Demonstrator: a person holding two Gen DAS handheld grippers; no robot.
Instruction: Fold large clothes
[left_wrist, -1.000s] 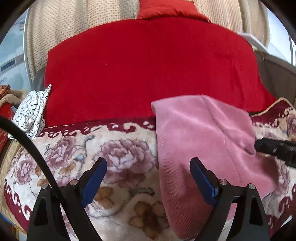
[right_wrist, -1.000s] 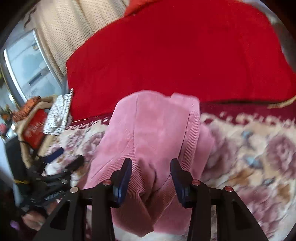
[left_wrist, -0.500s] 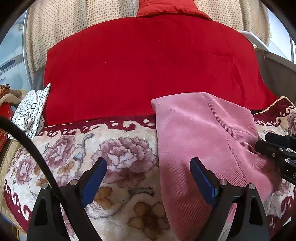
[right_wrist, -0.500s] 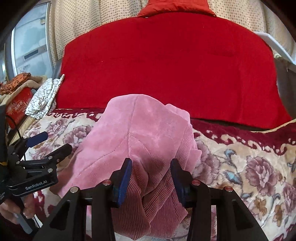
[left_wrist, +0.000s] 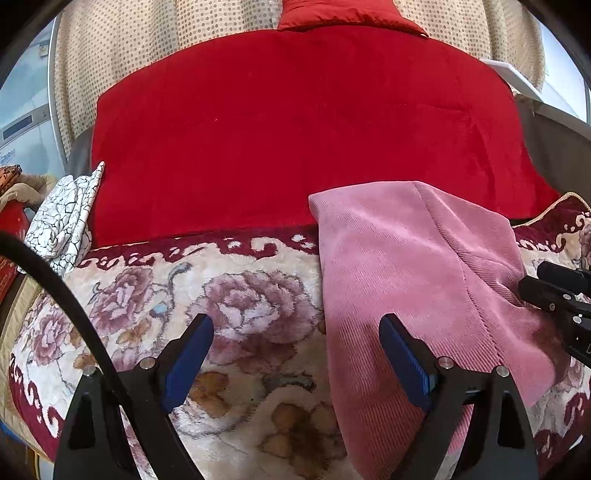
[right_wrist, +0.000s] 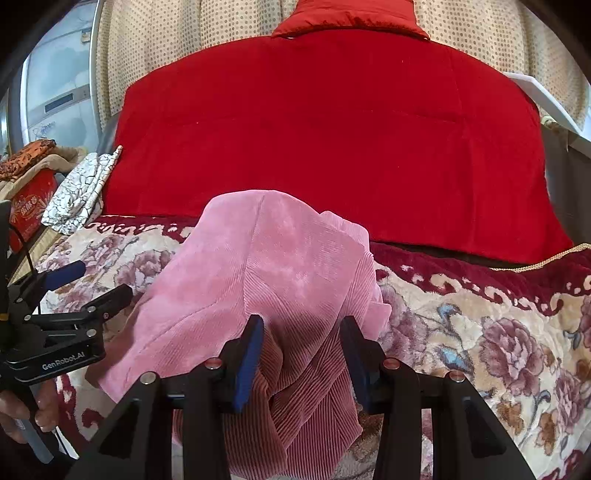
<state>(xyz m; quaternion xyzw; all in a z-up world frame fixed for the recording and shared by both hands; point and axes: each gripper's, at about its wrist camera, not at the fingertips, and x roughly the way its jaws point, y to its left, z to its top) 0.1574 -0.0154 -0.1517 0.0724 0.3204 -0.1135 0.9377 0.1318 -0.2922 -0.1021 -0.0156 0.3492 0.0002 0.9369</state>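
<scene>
A pink corduroy garment lies folded on the floral blanket, its far end against the red cover. My left gripper hovers open over the blanket, with its right finger above the garment's left edge and nothing gripped. In the right wrist view the pink garment humps up in front of my right gripper, whose pads close on a bunched fold at its near right edge. From the left wrist view the right gripper shows at the garment's right side. The left gripper appears at that view's left.
A red cover drapes the backrest behind the blanket. White crackle-pattern cloth sits at the far left beside a red box. A black cable crosses the left view. A person's hand holds the left gripper.
The right gripper rolled to level and slid slightly lower right along the garment's edge. The raised right flap of the pink garment has settled flatter. The left gripper stayed put.
</scene>
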